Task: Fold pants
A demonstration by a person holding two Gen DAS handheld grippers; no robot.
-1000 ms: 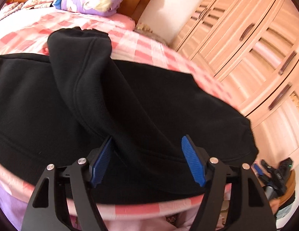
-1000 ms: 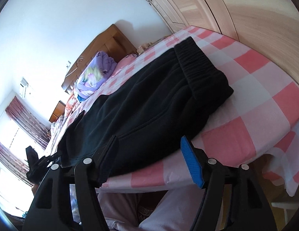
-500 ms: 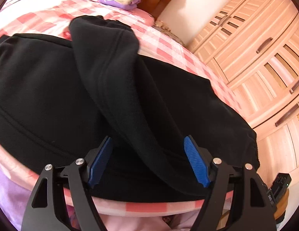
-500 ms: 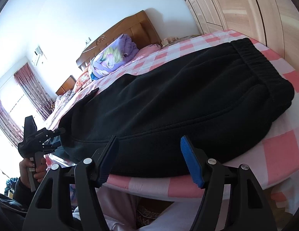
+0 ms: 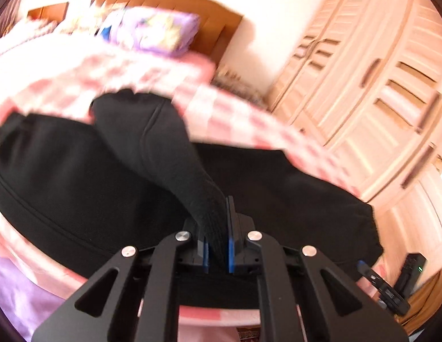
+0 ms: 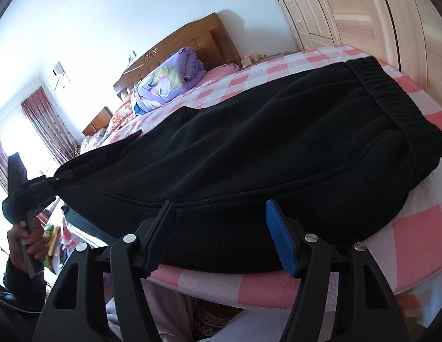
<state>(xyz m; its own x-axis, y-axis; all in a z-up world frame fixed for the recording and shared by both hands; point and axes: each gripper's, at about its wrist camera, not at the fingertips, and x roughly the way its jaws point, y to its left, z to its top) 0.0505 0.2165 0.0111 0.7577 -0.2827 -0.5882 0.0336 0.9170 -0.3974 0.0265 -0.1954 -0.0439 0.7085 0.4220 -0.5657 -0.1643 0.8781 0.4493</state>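
Observation:
Black pants (image 6: 277, 142) lie across the pink checked bed (image 6: 406, 222), with the elastic waistband (image 6: 386, 94) at the right end. My left gripper (image 5: 216, 228) is shut on a raised fold of the pants (image 5: 164, 148) and holds it off the layer below. From the right wrist view that left gripper (image 6: 35, 188) shows at the pants' far left end, held by a hand (image 6: 30, 236). My right gripper (image 6: 219, 208) sits at the near edge of the pants. Its jaws are closing slightly, with cloth between them, but the pads do not press on it.
A purple patterned quilt (image 6: 169, 82) lies by the wooden headboard (image 6: 186, 40). Pale wooden wardrobe doors (image 5: 377, 99) stand close along the right of the bed. Red curtains (image 6: 47, 125) hang at the far left. The bed's near edge (image 6: 249, 287) runs just beyond my right gripper.
My left gripper's jaws have shut on the raised fold of the pants and lifted it; its view is now blurred. The right wrist view rolled level, then held at the near edge.

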